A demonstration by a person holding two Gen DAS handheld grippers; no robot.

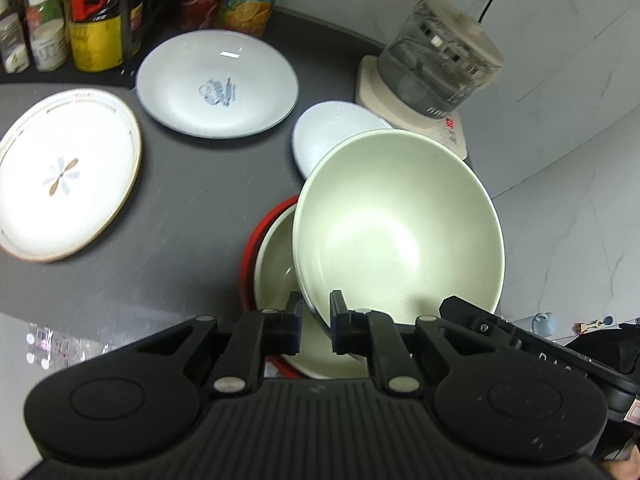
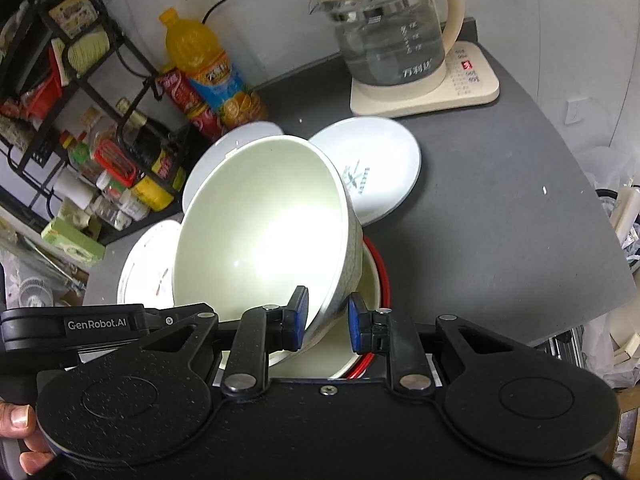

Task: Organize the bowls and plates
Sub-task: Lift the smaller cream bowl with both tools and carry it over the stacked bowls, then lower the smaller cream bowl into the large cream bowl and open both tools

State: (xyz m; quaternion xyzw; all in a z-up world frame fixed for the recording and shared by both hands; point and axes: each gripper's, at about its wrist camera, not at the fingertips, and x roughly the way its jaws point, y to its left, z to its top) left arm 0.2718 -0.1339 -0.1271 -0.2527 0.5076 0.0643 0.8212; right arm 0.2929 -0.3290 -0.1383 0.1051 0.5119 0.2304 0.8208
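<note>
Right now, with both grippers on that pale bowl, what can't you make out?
- Red-rimmed bowl underneath: mostly hidden by the pale bowl in both views; contact between them unclear.
- Small white plate: near half covered in the left wrist view.
- Flower plate: largely hidden in the right wrist view.
- Kettle: blurred in the left wrist view.

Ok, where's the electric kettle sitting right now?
The glass electric kettle stands on its cream base at the back right corner of the dark counter, just behind the white plate with the blue print. Orange drink bottle is to its left.
</note>
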